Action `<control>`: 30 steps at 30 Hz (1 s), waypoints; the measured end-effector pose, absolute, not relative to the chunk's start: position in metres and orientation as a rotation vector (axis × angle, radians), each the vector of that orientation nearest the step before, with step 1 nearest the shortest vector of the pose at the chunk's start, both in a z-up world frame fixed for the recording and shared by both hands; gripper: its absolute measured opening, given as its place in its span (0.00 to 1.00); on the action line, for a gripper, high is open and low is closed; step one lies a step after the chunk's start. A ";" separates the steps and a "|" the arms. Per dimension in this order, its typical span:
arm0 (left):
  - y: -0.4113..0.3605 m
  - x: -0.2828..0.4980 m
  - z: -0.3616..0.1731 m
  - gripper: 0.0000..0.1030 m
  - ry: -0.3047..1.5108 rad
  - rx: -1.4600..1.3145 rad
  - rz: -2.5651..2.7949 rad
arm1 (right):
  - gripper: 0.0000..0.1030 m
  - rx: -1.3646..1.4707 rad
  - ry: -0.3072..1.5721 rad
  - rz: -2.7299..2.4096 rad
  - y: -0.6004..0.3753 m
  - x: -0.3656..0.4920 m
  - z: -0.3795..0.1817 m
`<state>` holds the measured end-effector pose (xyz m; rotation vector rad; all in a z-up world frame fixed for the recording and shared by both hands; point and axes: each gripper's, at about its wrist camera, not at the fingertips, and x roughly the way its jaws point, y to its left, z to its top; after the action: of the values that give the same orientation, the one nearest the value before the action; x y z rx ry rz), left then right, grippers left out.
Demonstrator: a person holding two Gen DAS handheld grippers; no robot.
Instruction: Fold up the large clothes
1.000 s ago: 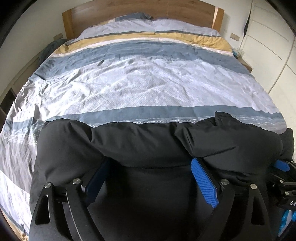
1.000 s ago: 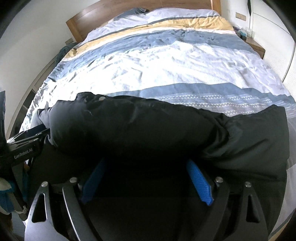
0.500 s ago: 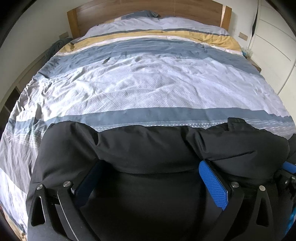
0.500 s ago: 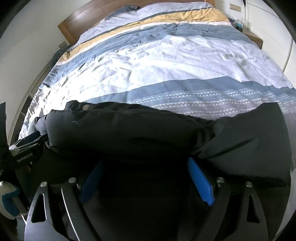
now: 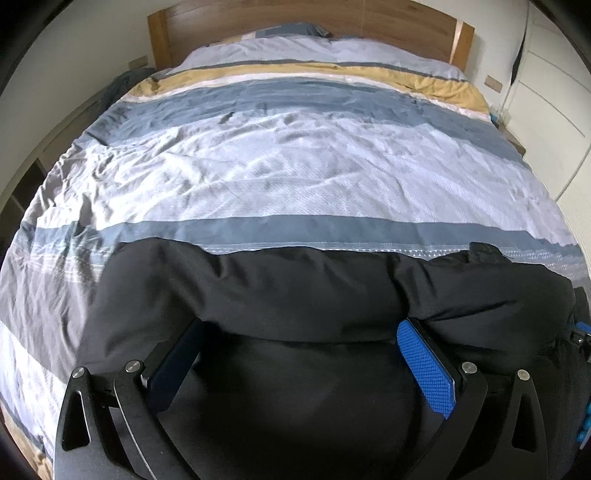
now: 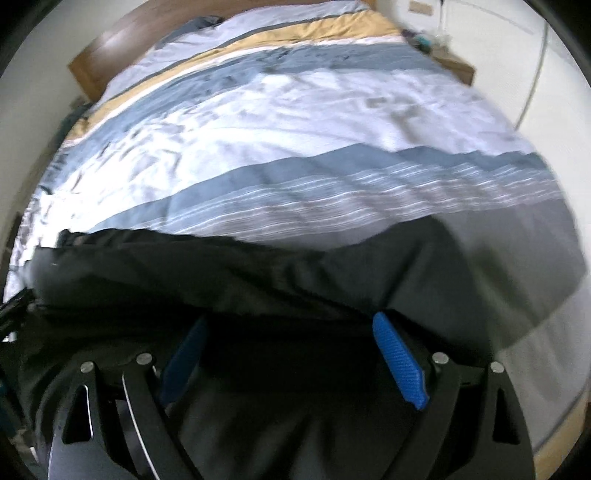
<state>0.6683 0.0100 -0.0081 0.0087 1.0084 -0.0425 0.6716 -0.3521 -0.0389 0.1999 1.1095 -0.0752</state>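
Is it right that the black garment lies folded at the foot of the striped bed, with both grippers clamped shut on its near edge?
Not quite. The black garment does lie at the foot of the striped bed, but neither gripper is shut. The left gripper stands wide open in the left wrist view, and the right gripper is open in the right wrist view.

You are in a home bedroom. A wide bed [image 5: 295, 177] fills the room ahead of you, made up with a duvet [image 5: 280, 110] striped in blue, white and mustard, and a wooden headboard [image 5: 295, 18] stands at the far wall. To the right are white wardrobe doors [image 5: 546, 110] and a small bedside table [image 6: 454, 62].
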 end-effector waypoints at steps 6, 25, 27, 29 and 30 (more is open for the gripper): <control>0.029 0.644 0.019 1.00 0.952 0.000 -0.028 | 0.87 0.199 1.028 -0.055 -0.347 0.646 -0.003; 0.098 0.572 -0.013 1.00 1.035 -0.138 0.026 | 0.87 0.151 1.077 0.084 -0.270 0.575 -0.013; 0.107 0.567 -0.012 1.00 1.029 -0.154 0.039 | 0.87 0.140 1.095 0.048 -0.282 0.574 -0.015; 0.113 0.560 -0.008 1.00 1.020 -0.159 0.039 | 0.87 0.114 1.109 0.007 -0.288 0.571 -0.013; 0.115 0.556 -0.006 1.00 1.016 -0.160 0.037 | 0.87 0.109 1.112 -0.010 -0.290 0.570 -0.011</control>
<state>0.5561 0.1147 -0.0063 -0.1597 1.0159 0.0366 0.5698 -0.2904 -0.0112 0.1092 1.1120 -0.0097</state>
